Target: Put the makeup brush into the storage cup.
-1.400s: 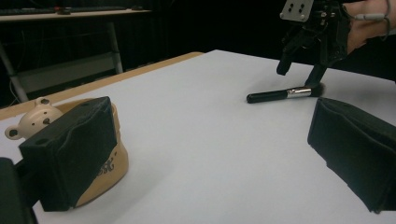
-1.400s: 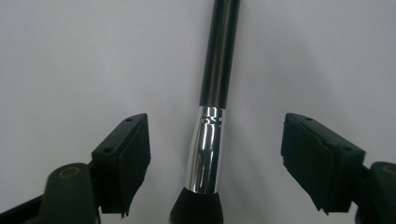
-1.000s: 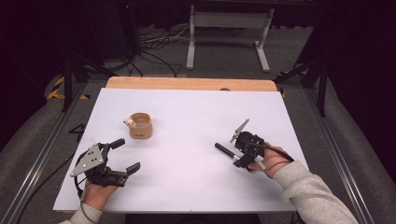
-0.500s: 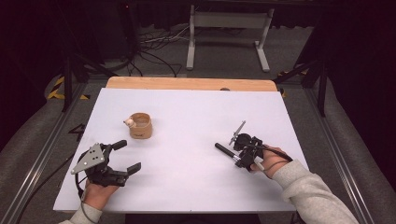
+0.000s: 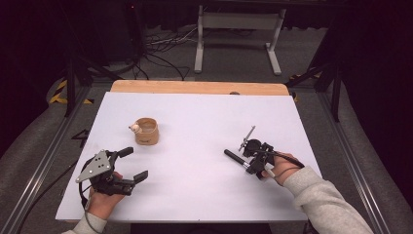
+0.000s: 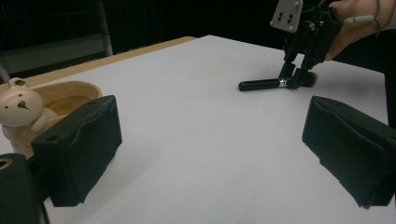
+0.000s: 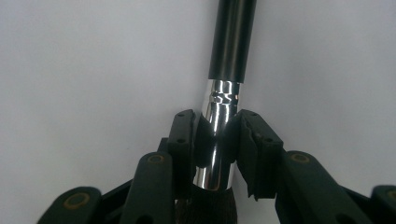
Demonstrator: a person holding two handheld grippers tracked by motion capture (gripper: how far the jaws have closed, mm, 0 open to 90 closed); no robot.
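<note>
Grasp: right gripper (image 5: 248,163) has its jaws pinched on the silver ferrule of a black brush (image 7: 223,126); the right gripper view shows both pads pressed against the shiny collar, so I'd call the pick made.
Brush position: low at the white table (image 5: 195,195), black handle pointing ahead of the right gripper's jaws, dark bristle end tucked back beneath them; from the left gripper view it looks to lie on or just above the surface (image 6: 275,84), and I cannot tell which.
Left gripper: jaws spread wide (image 5: 130,164), nothing between them, hanging idle well to the left of the right gripper.
Wooden cup (image 5: 146,130): small bear figure on its rim, just ahead of the left gripper, well apart from the brush.
Left to do: lift and carry the brush, likely to the cup; none of that looks begun.
</note>
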